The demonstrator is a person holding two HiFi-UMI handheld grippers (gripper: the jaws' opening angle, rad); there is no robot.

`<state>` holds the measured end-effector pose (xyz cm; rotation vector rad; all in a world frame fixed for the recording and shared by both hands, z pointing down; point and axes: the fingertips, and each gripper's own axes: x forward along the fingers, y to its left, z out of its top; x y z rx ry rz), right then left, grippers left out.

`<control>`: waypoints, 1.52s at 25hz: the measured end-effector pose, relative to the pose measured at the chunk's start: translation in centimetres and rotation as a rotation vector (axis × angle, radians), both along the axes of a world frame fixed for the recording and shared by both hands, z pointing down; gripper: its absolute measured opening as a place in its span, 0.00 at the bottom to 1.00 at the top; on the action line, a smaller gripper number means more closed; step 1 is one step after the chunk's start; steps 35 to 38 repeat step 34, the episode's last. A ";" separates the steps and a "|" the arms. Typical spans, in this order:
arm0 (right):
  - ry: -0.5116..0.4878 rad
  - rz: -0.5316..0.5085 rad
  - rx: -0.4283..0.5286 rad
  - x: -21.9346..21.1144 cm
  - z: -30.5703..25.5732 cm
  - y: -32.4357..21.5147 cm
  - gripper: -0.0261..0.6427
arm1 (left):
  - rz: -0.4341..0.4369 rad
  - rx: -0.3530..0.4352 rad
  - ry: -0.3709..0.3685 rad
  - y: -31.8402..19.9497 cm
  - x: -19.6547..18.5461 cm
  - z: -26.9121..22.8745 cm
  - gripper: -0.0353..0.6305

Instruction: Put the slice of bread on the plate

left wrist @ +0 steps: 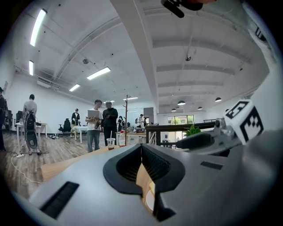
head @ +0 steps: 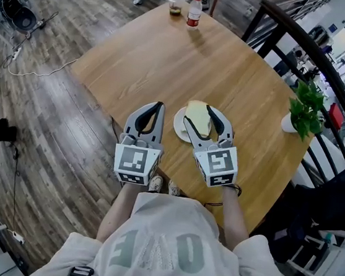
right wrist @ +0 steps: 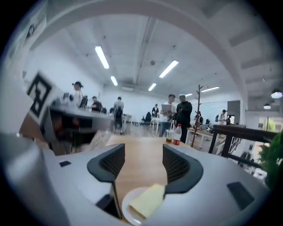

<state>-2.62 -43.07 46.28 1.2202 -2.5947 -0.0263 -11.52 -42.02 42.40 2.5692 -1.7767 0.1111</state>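
Bread slice [head: 195,112] on plate [head: 179,124]; right hand-held gripper [head: 198,114] over it w/ jaws apart; left hand-held gripper [head: 155,106] clenched, empty.

Left gripper [head: 156,108] and right gripper [head: 198,112]: grey bodies, black ribbed jaw pads. Marker cube [head: 136,164] at the rear of each: white with a black square pattern. Slice of bread [head: 197,123] below the right gripper's jaws: pale creamy yellow. Plate [head: 179,126] under it: plain white. Table [head: 169,59]: light honey wood, fine straight grain. Far ahead of both grippers: bottle [head: 194,11], pale with red cap and red label band; cup [head: 175,6], clear, dark brown at the bottom. To the right of the right gripper: plant [head: 304,103], bright green leaves, white pot [head: 288,123]. Floor [head: 55,126]: dark grey-brown planks.
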 end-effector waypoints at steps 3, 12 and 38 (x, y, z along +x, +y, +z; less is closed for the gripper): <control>-0.295 0.065 0.018 1.6 -4.8 0.2 0.34 | 0.004 0.030 -0.001 0.0 0.4 -0.7 0.07; -0.331 0.260 0.043 4.6 -4.9 2.1 0.06 | 0.002 0.112 0.010 0.3 1.2 -2.9 0.07; -0.255 0.290 0.062 5.7 -4.2 0.7 0.06 | -0.002 0.116 -0.001 0.2 1.5 -3.1 0.07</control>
